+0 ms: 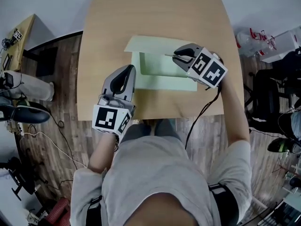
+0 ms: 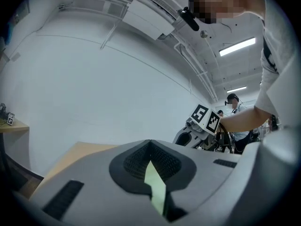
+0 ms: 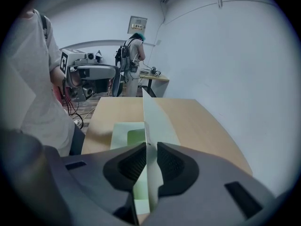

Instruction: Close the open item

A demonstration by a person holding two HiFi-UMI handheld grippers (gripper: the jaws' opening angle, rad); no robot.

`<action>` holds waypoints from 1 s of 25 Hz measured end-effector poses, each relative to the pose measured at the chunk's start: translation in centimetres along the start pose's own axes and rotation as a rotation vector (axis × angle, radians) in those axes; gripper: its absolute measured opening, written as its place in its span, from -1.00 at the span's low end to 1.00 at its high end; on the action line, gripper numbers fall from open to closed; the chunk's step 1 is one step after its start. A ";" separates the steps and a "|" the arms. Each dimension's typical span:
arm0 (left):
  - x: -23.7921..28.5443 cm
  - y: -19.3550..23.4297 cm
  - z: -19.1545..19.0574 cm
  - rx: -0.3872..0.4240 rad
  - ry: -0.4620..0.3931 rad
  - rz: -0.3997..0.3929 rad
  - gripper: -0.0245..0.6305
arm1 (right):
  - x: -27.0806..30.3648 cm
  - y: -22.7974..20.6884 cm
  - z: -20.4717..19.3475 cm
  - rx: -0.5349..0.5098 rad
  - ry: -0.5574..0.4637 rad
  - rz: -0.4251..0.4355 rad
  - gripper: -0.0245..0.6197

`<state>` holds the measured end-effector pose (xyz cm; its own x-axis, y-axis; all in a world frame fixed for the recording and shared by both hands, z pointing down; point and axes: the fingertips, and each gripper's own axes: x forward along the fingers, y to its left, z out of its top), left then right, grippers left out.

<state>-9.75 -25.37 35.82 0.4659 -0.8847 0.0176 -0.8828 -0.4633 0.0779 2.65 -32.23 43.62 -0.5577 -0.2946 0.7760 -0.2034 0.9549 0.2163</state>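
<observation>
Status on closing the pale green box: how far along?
Done: nothing yet. The pale green cardboard box on the wooden table lies open, its inside showing. In hand: the left gripper pinches the box's left edge. The right gripper has the upright lid flap between its jaws, which stand slightly apart and do not clamp it. Left: fold the flap down over the box, probably.

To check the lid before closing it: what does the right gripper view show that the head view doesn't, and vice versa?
Right gripper view only: the pale green cardboard lid standing edge-on between the jaws of the right gripper, a gap beside one pad; a person at a far desk. Head view only: the whole outline of the pale green box and the right gripper's marker cube. Both: the light wooden table, the box and the left gripper.
</observation>
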 end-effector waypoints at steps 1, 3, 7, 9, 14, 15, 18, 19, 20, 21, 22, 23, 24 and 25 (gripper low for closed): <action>-0.1 -0.1 -0.1 0.001 0.003 -0.009 -0.89 | 0.1 0.5 -0.2 0.004 0.000 -0.003 -0.71; -0.3 -0.2 -0.3 0.001 0.009 -0.024 -0.88 | 0.3 1.2 -0.7 0.012 0.000 -0.010 -0.70; -0.9 -0.4 -0.9 -0.002 0.017 -0.049 -0.89 | 1.0 3.1 -1.7 0.022 0.006 -0.010 -0.67; -1.2 -0.7 -1.2 -0.001 0.023 -0.056 -0.88 | 1.2 3.9 -2.3 0.017 0.013 -0.013 -0.65; -1.5 -0.8 -1.7 -0.002 0.033 -0.064 -0.89 | 2.0 5.6 -3.4 0.019 0.031 0.000 -0.60; -1.6 -0.7 -1.8 -0.003 0.035 -0.064 -0.88 | 2.2 5.8 -3.7 0.019 0.035 0.007 -0.59; -1.7 -0.8 -2.1 -0.008 0.040 -0.062 -0.89 | 2.6 6.3 -4.3 0.020 0.032 0.018 -0.57; -1.7 -0.9 -2.2 -0.009 0.043 -0.061 -0.89 | 2.8 6.6 -4.5 0.029 0.033 0.026 -0.56; -1.7 -0.9 -2.2 -0.009 0.045 -0.061 -0.89 | 2.9 6.8 -4.8 0.040 0.038 0.035 -0.55; -1.8 -0.9 -2.3 -0.010 0.046 -0.059 -0.89 | 3.1 7.0 -5.1 0.049 0.046 0.043 -0.55; -1.8 -0.8 -2.3 -0.010 0.046 -0.058 -0.88 | 3.3 7.3 -5.3 0.051 0.054 0.049 -0.54; -1.9 -0.7 -2.3 -0.011 0.046 -0.056 -0.89 | 3.5 7.4 -5.4 0.047 0.059 0.055 -0.54; -2.0 -0.6 -2.4 -0.012 0.046 -0.054 -0.88 | 3.6 7.6 -5.4 0.039 0.061 0.061 -0.54; -2.1 -0.6 -2.4 -0.014 0.047 -0.053 -0.89 | 3.8 7.8 -5.5 0.033 0.064 0.069 -0.53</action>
<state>-10.08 -23.14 38.15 0.5145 -0.8554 0.0597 -0.8560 -0.5084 0.0935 3.40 -25.69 51.49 -0.5188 -0.2241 0.8250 -0.1934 0.9708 0.1421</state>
